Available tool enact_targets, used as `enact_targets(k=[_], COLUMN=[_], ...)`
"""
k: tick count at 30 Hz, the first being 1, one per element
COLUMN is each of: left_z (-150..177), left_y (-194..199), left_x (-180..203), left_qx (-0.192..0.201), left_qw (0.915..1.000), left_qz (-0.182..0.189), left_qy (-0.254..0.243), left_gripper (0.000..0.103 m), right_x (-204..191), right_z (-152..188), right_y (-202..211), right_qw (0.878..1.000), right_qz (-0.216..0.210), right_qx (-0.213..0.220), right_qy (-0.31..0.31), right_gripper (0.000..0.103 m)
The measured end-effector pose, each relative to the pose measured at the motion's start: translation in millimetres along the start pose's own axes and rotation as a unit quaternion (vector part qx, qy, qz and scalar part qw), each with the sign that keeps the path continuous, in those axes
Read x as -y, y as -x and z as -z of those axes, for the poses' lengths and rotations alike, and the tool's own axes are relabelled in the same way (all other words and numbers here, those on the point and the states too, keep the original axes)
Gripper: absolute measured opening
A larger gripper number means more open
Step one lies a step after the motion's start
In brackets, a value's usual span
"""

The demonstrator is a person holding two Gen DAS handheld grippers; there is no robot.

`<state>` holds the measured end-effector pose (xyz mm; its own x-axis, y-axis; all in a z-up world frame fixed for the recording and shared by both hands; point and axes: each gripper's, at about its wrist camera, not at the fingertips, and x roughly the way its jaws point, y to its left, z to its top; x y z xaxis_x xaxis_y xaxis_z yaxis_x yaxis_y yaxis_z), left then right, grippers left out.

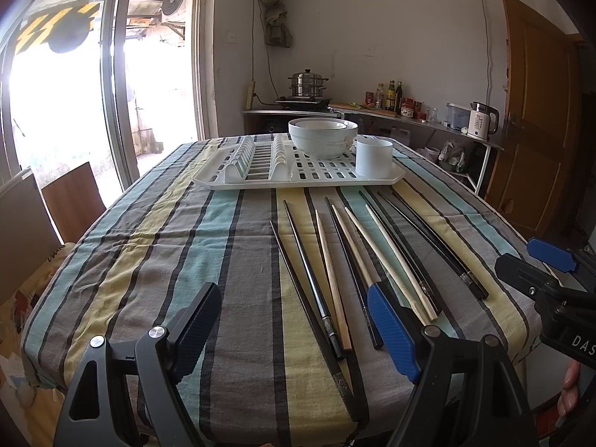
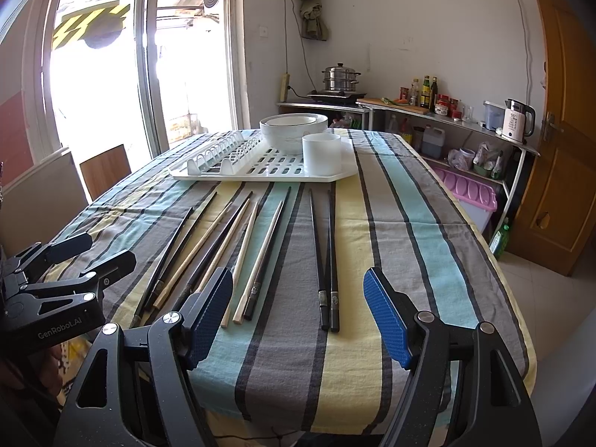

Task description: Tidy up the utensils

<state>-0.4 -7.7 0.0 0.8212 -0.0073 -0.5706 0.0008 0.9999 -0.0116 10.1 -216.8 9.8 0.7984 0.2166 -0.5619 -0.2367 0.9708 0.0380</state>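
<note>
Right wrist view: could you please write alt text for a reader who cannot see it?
Open right gripper hovers over black and pale chopsticks lying on a striped tablecloth; behind, a white drying rack holds bowls and a cup.

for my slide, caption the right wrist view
Open right gripper above black and wooden chopsticks on striped tablecloth, white drying rack with bowls behind.

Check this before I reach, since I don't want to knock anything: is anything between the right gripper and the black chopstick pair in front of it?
Nothing visible. The right gripper has its jaws open, and the black chopstick pair lies on bare tablecloth straight ahead, apart from the other chopsticks to its left.
</note>
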Motion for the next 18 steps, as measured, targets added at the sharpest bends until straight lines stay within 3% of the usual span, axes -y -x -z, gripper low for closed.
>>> enact_targets(k=[18], left_z=[0.2], left_y=[-4.3], left_x=[-1.9], left_qx=[-0.009], left_qw=[1.0], left_qz=[-0.002], left_qy=[-0.001], left_gripper=[0.081], right_x=[0.3], right_z=[0.5], right_y=[-0.2], right_qw=[1.0], right_qz=[-0.001], right_qx=[0.0], right_qy=[0.0], right_gripper=[0.073])
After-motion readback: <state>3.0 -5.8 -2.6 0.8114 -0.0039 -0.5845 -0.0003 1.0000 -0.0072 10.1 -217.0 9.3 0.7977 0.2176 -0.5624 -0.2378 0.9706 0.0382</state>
